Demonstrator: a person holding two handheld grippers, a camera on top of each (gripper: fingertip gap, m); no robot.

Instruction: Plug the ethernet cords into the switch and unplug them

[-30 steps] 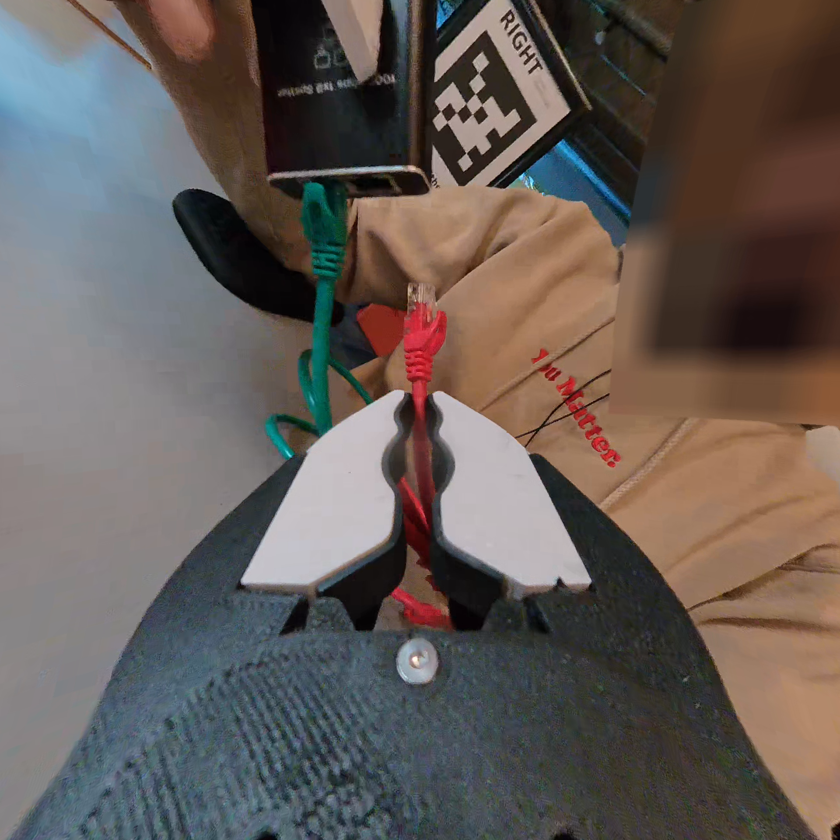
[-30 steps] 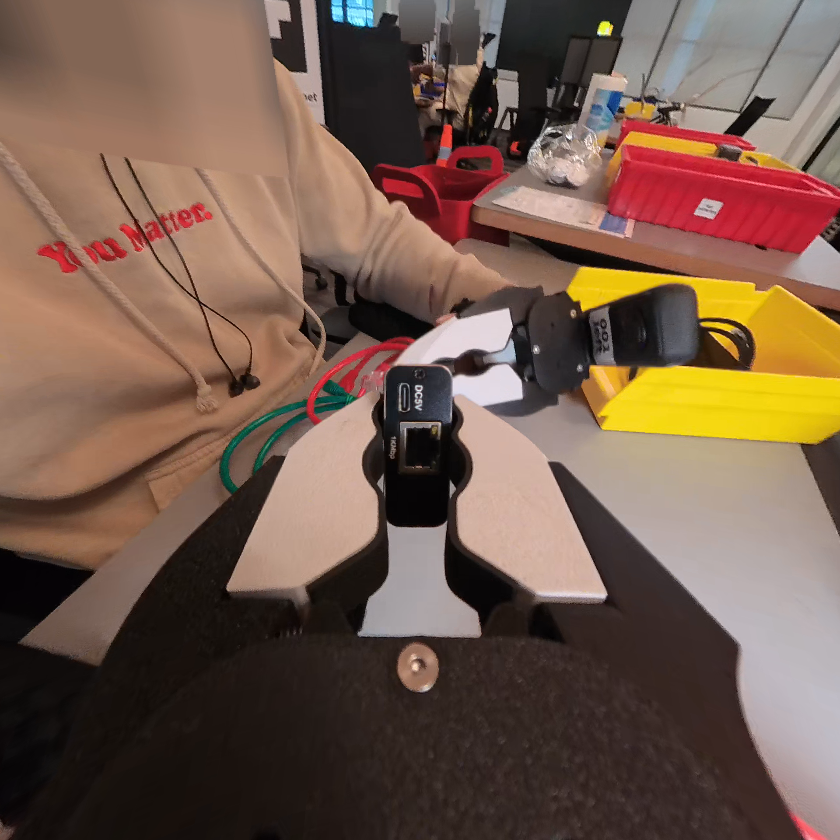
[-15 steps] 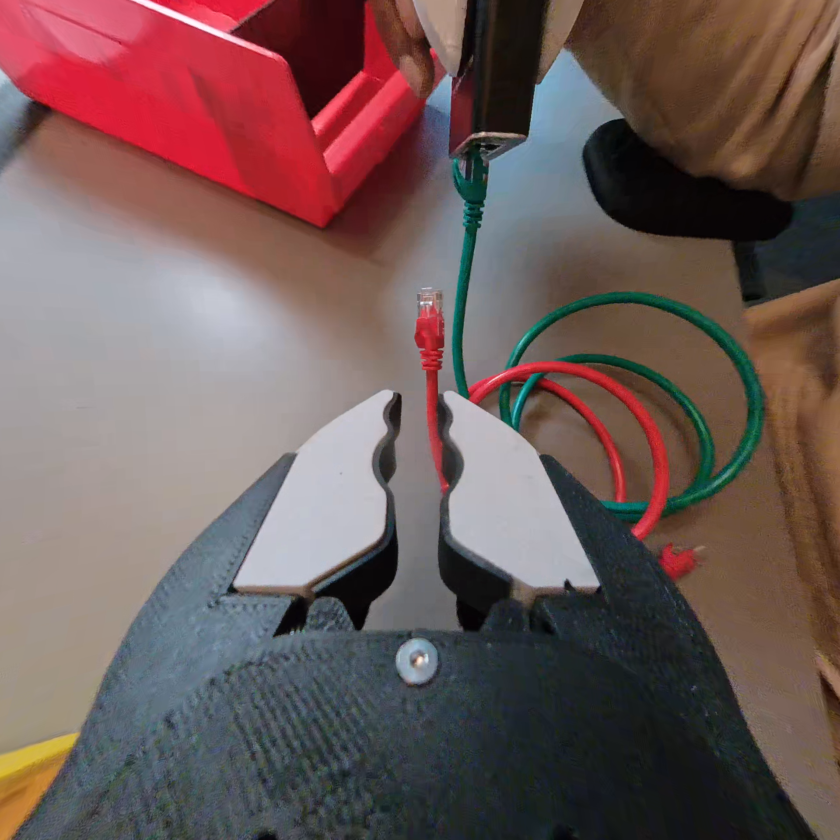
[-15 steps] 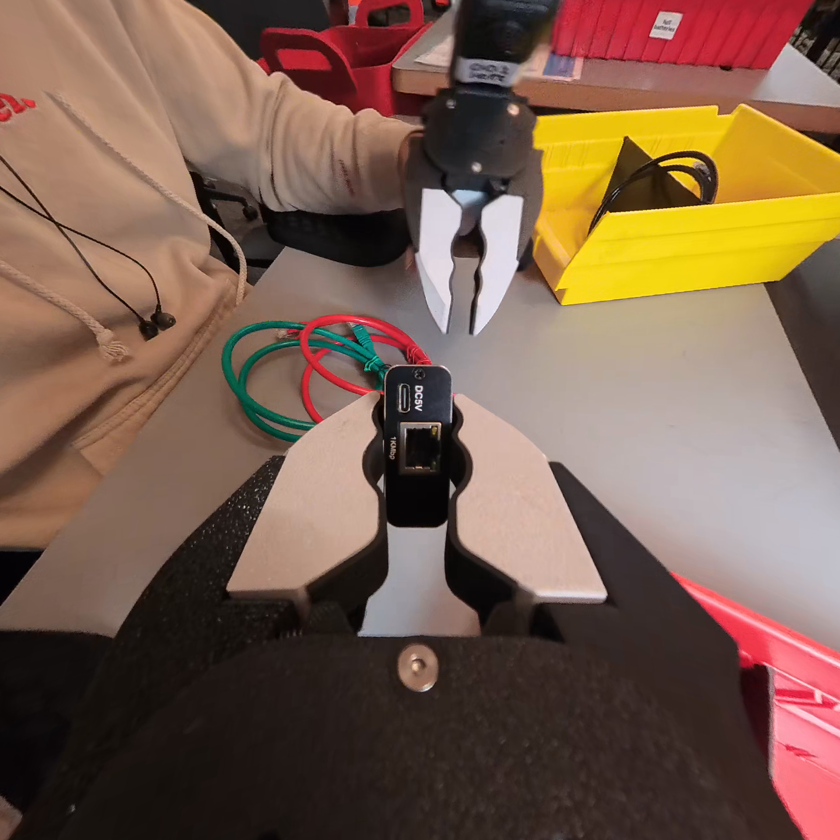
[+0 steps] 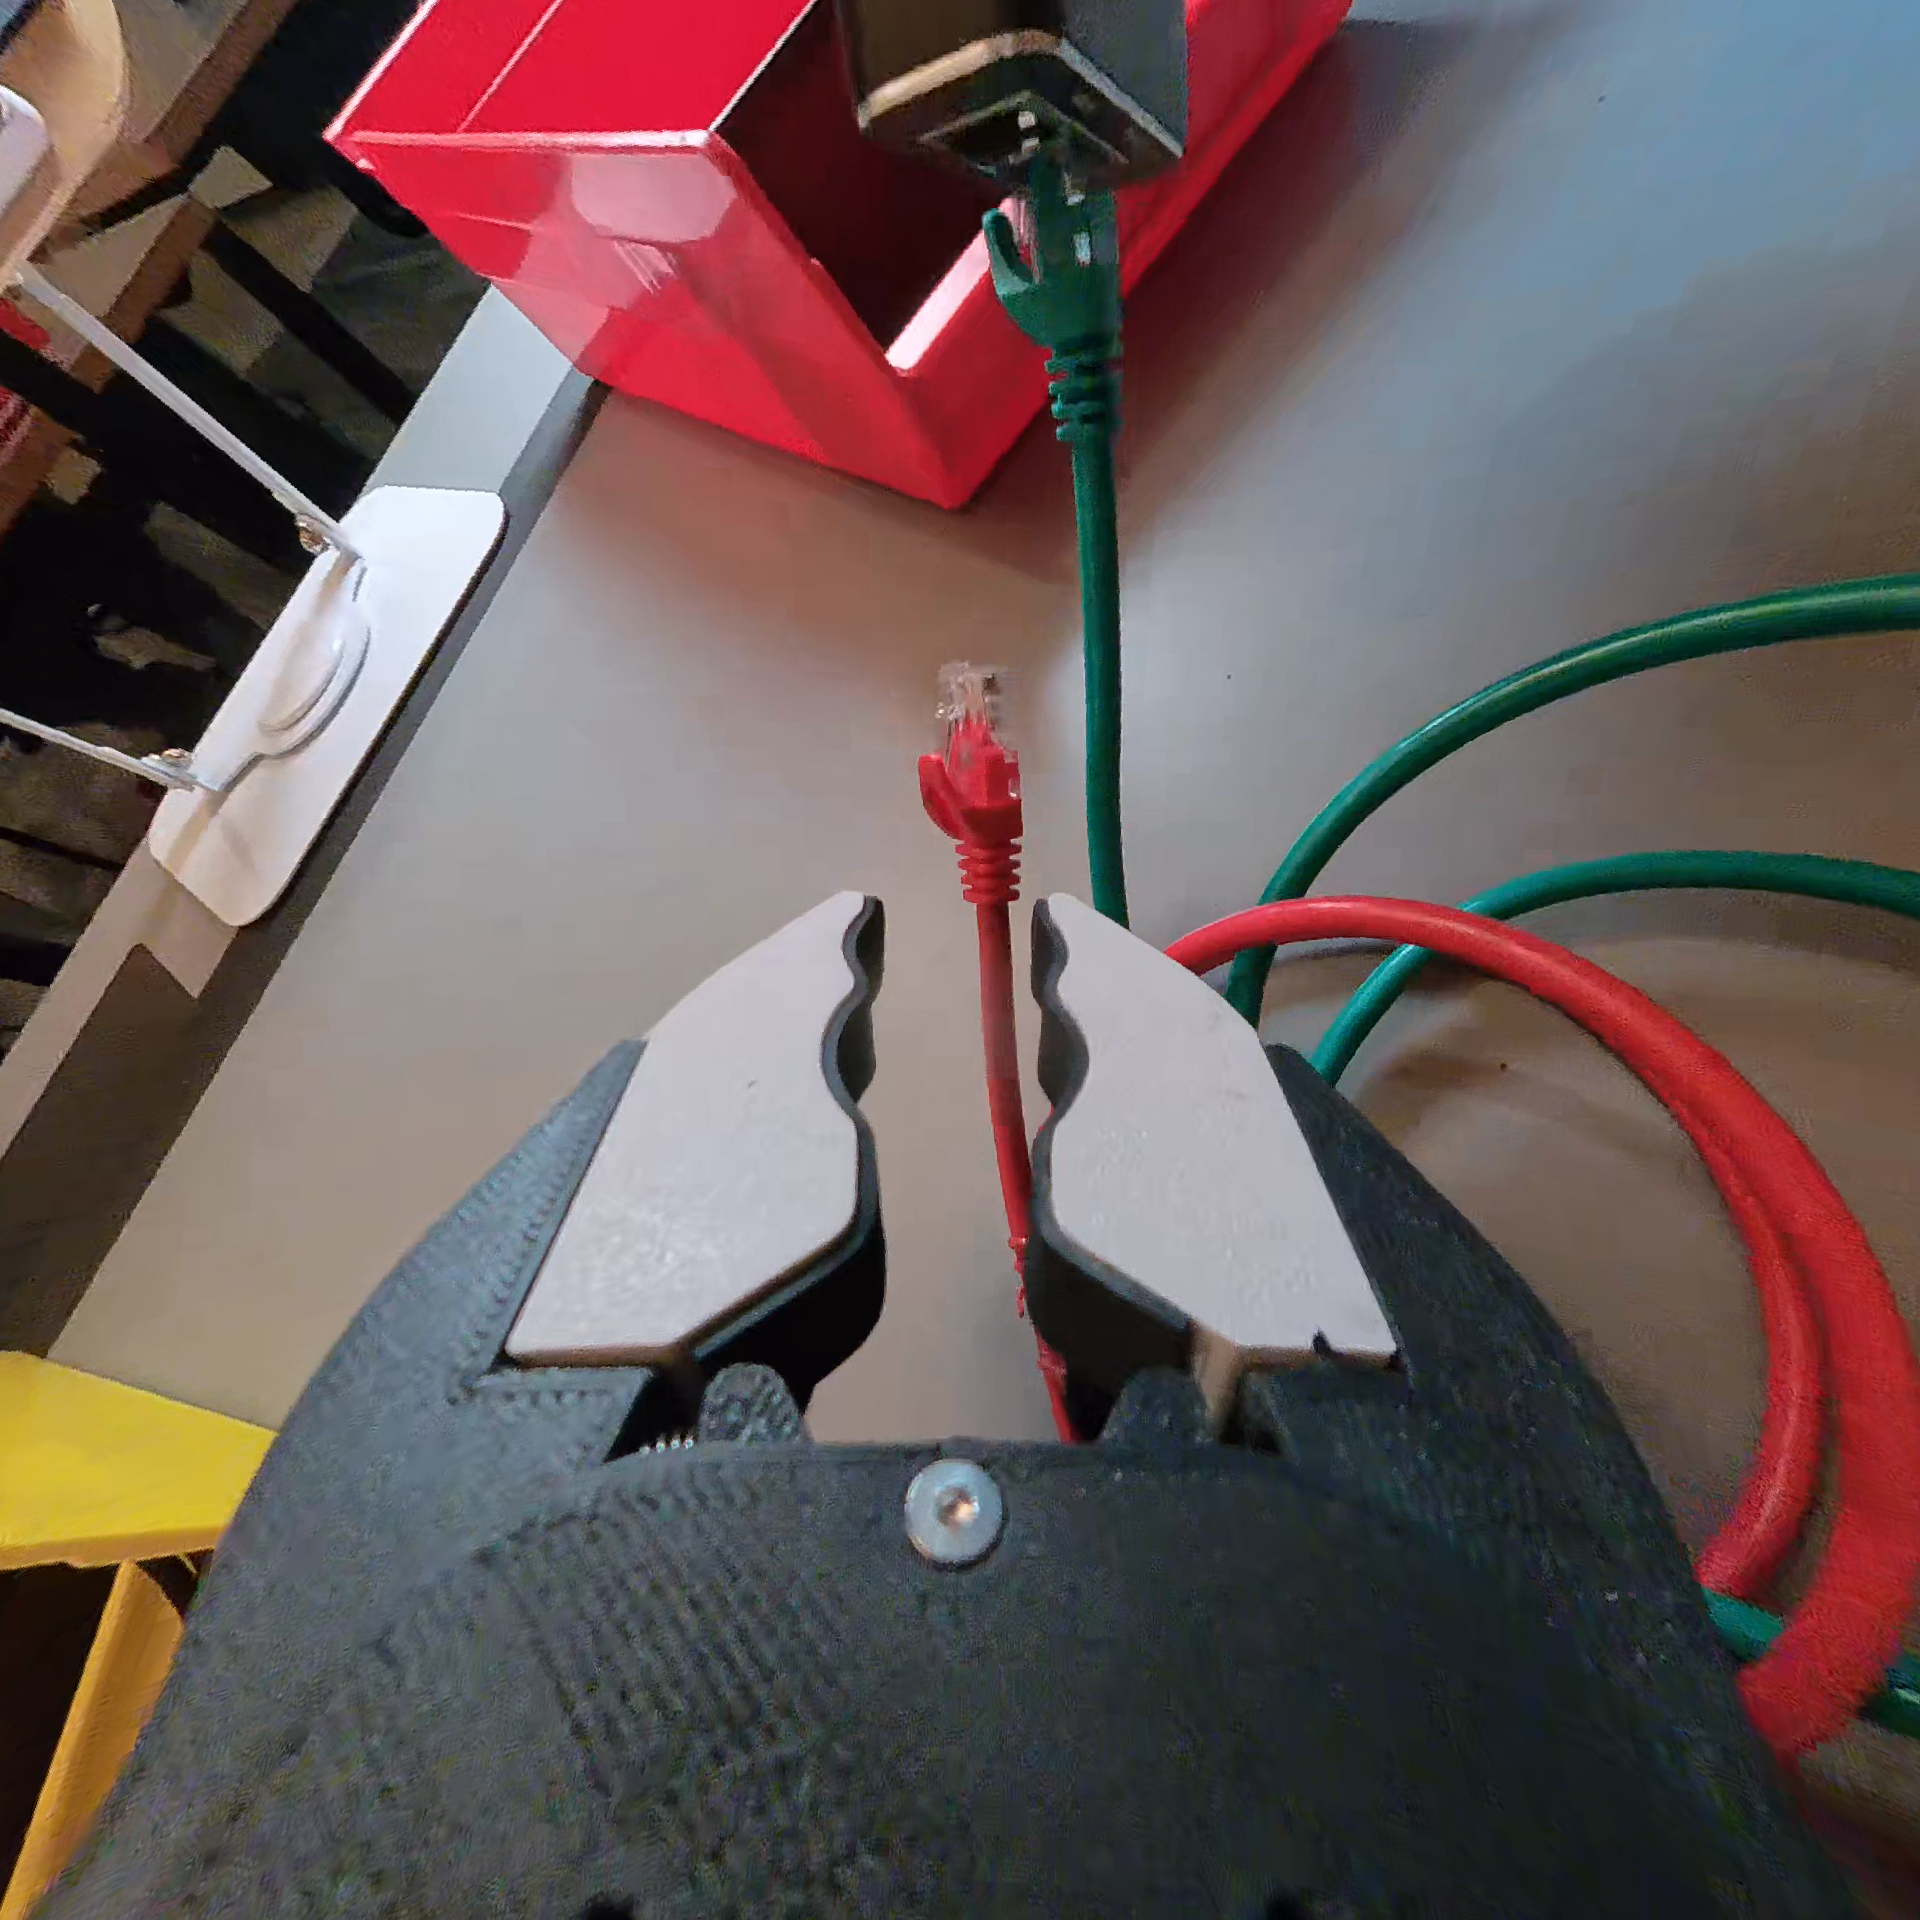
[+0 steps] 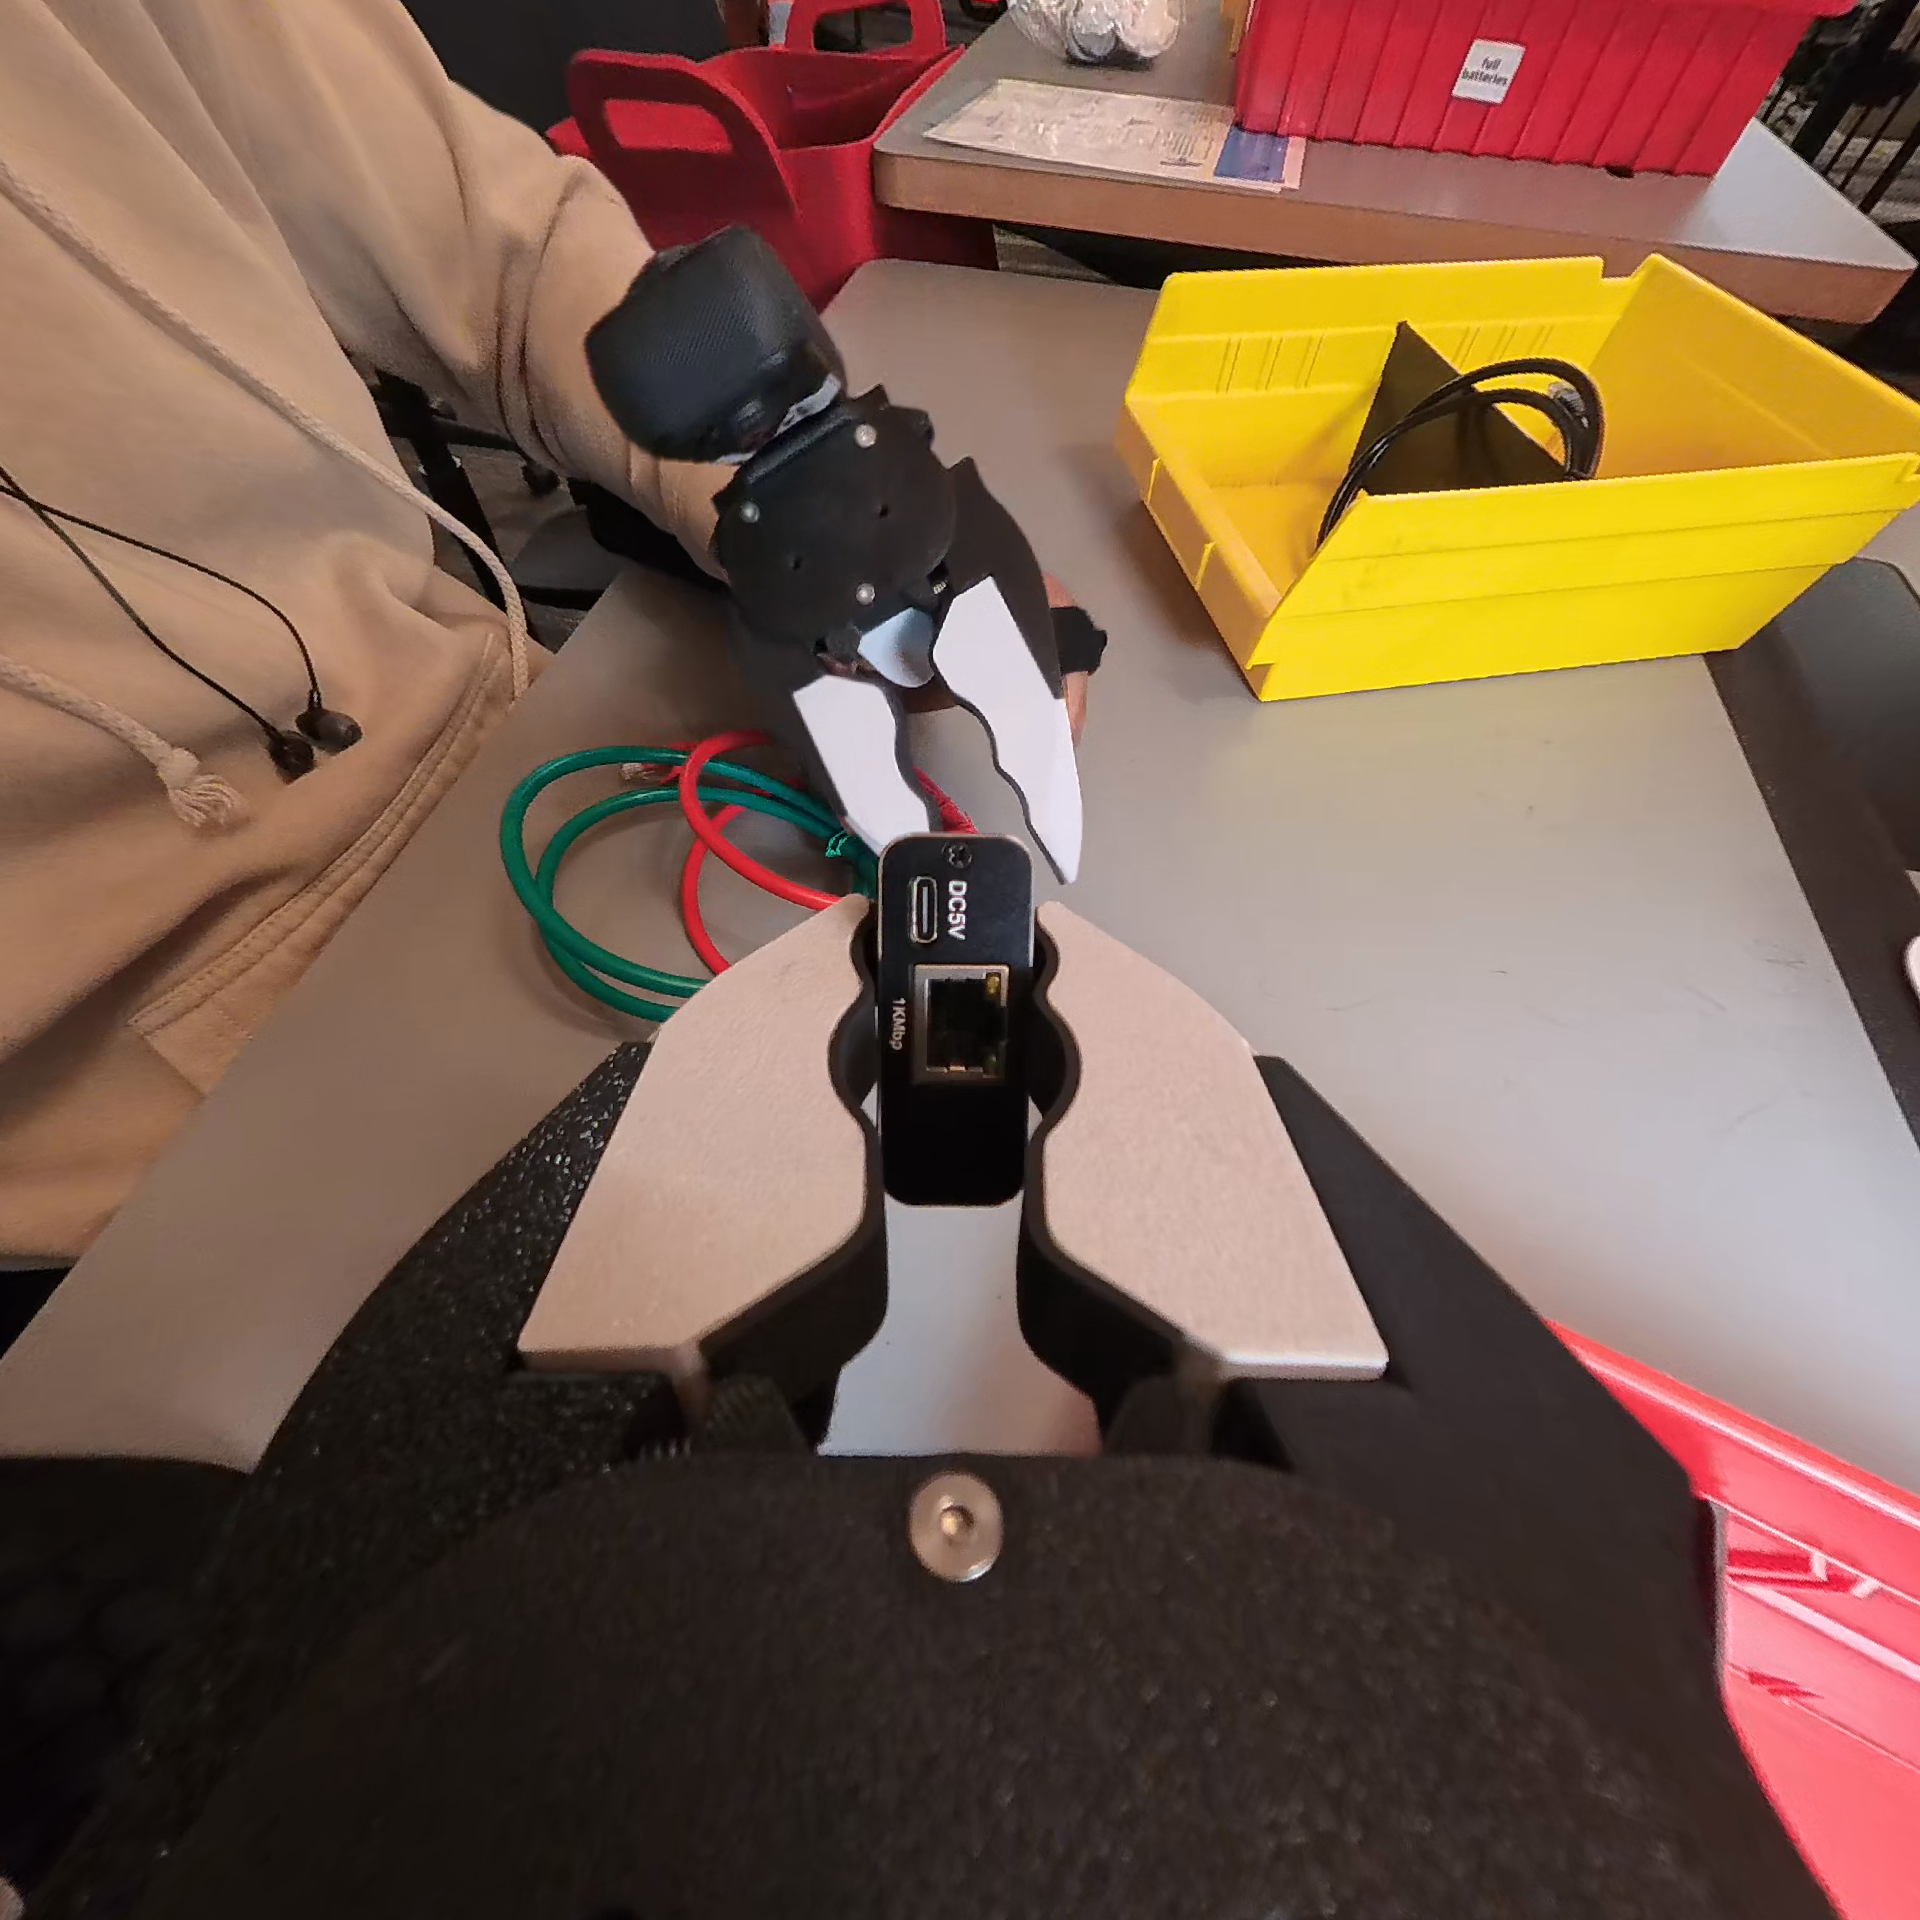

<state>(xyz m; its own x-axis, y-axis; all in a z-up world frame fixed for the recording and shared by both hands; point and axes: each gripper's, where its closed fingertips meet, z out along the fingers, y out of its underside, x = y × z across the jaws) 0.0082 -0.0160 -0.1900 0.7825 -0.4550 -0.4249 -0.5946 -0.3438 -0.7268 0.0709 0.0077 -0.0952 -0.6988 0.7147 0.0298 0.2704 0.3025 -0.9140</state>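
My right gripper (image 6: 951, 914) is shut on the black switch (image 6: 956, 1091) and holds it above the table, with an empty port facing the camera. In the left wrist view the switch (image 5: 1023, 94) hangs at the top with the green cord's plug (image 5: 1070, 291) in its underside. My left gripper (image 5: 956, 909) is open. The red cord (image 5: 997, 1039) runs loosely between its fingers, against the right one. The red plug (image 5: 971, 769) points towards the switch and is not inserted. The left gripper (image 6: 982, 821) also shows in the right wrist view, just beyond the switch.
Green coils (image 6: 582, 883) and red coils (image 6: 707, 831) lie on the grey table (image 6: 1403, 935) by a person in a beige hoodie (image 6: 208, 416). A yellow bin (image 6: 1507, 582) stands behind, a red bin (image 5: 675, 229) beside the switch. A white clamp plate (image 5: 312, 686) sits on the table edge. The left gripper's tips are roughly 12 centimeters from the right gripper's.
My left gripper, shut on the red cord a second ago, has opened wide and swung down towards the table. My right gripper still holds the switch with the green cord in it.
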